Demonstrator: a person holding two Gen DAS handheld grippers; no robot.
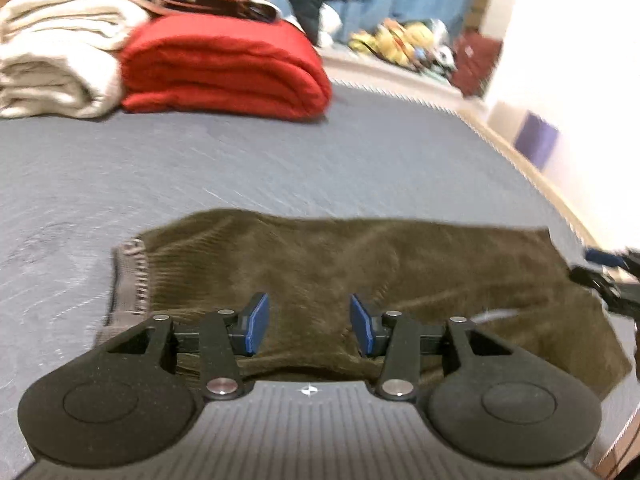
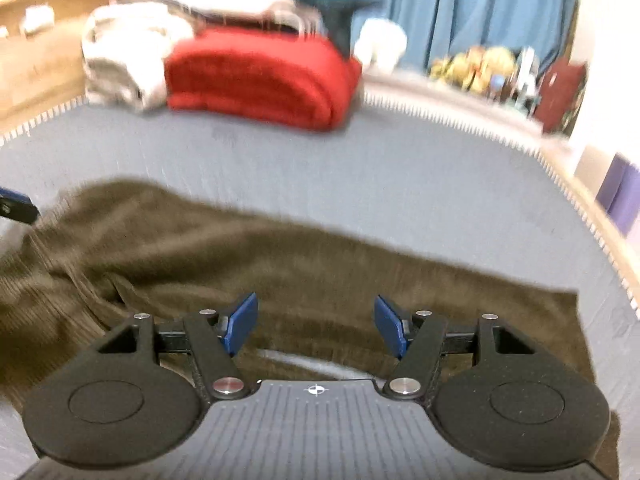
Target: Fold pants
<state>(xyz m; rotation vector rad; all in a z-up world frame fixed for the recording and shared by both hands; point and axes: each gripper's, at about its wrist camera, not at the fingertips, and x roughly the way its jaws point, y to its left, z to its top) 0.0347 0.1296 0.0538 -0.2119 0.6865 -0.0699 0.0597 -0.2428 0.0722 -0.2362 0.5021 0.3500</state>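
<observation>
the olive-brown ribbed corduroy pants [image 1: 360, 264] lie flat on the grey-blue bed sheet [image 1: 240, 168], already doubled into one long band. the long axis runs crosswise to both cameras: the grey elastic waistband [image 1: 128, 280] is at the far left of the left wrist view, and the leg end [image 2: 552, 320] is at the right of the right wrist view.

the left gripper [image 1: 306, 326] is released; its blue pads [image 1: 256, 324] stand apart above the cloth with nothing between them. the right gripper [image 2: 316, 326] is also released, jaws wider, no fabric pinched. both point forward and down over the near long edge of the band.

the left gripper is nearer the waistband, the right gripper nearer the leg end. judgement: the next fold probably brings one short end over the other along this axis, so each gripper needs to take a corner on its own side.

a folded red blanket [image 1: 224, 68] and cream towels [image 1: 52, 60] sit well apart at the far end of the sheet.
</observation>
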